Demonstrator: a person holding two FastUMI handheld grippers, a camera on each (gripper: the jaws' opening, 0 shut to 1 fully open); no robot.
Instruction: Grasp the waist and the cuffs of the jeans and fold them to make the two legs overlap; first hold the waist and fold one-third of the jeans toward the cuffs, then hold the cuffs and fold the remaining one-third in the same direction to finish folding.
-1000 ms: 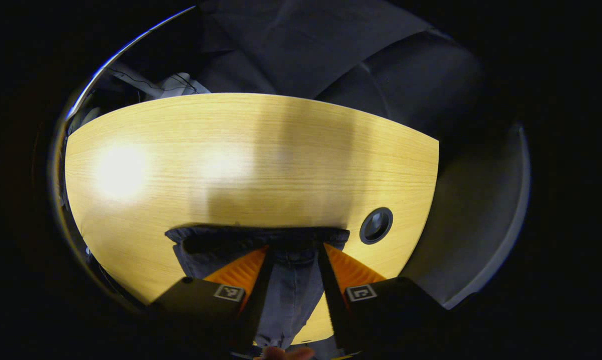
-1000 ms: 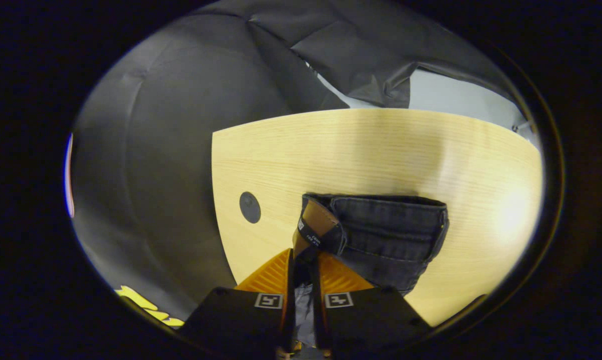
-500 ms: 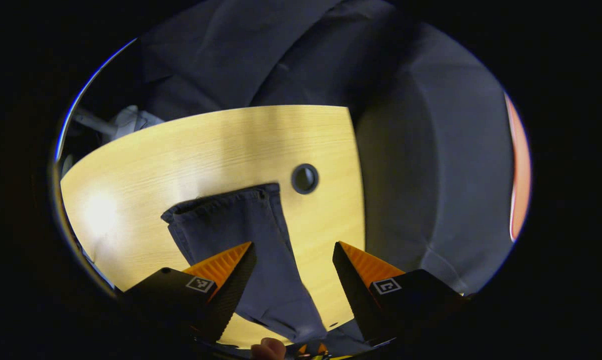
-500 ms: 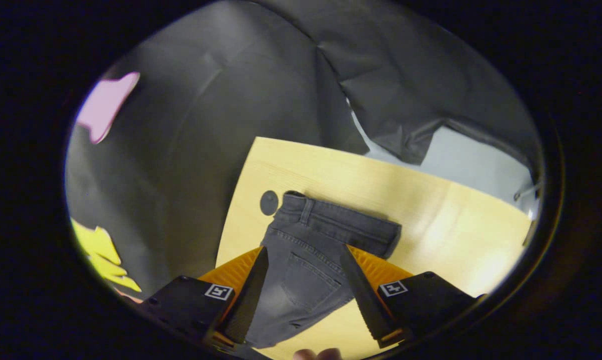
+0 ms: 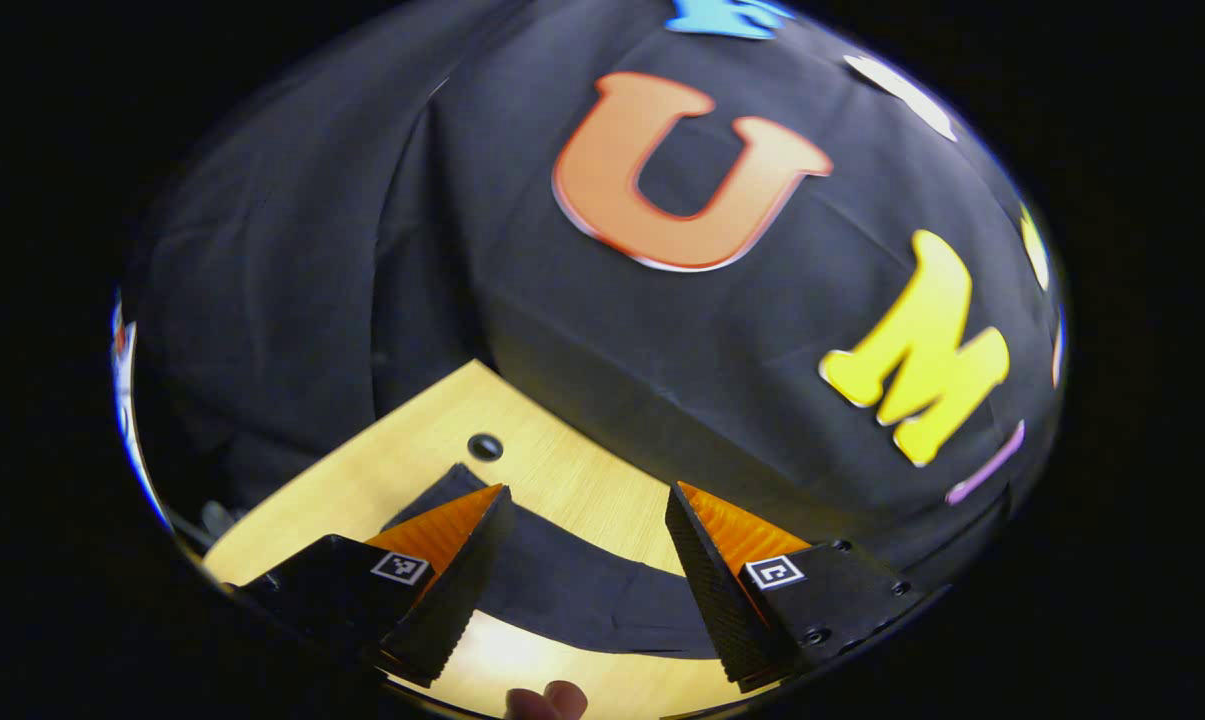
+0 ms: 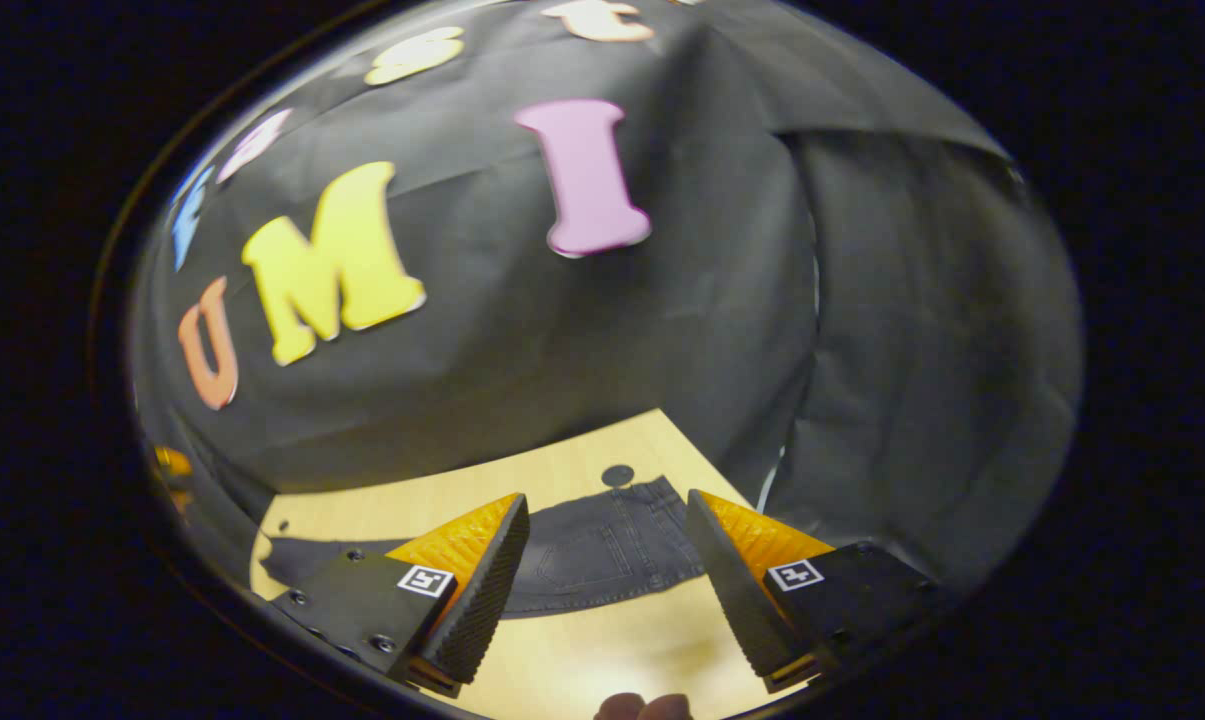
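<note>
Jeans (image 6: 602, 555) lie stretched long and flat on the table (image 6: 572, 670), legs seemingly overlapped, below both gaping, empty grippers (image 5: 587, 575) (image 6: 607, 585); limp, weighty denim, likely best pinched at waistband corners (image 6: 667, 495) or cuffs.

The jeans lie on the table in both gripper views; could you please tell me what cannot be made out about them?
- Left gripper view: the jeans read as a dark band; the left gripper fingers cover both ends, so waist and cuffs are untellable.
- Right gripper view: the cuff end of the jeans sits behind a finger of the right gripper.
- Whether the legs overlap exactly: too small.
</note>
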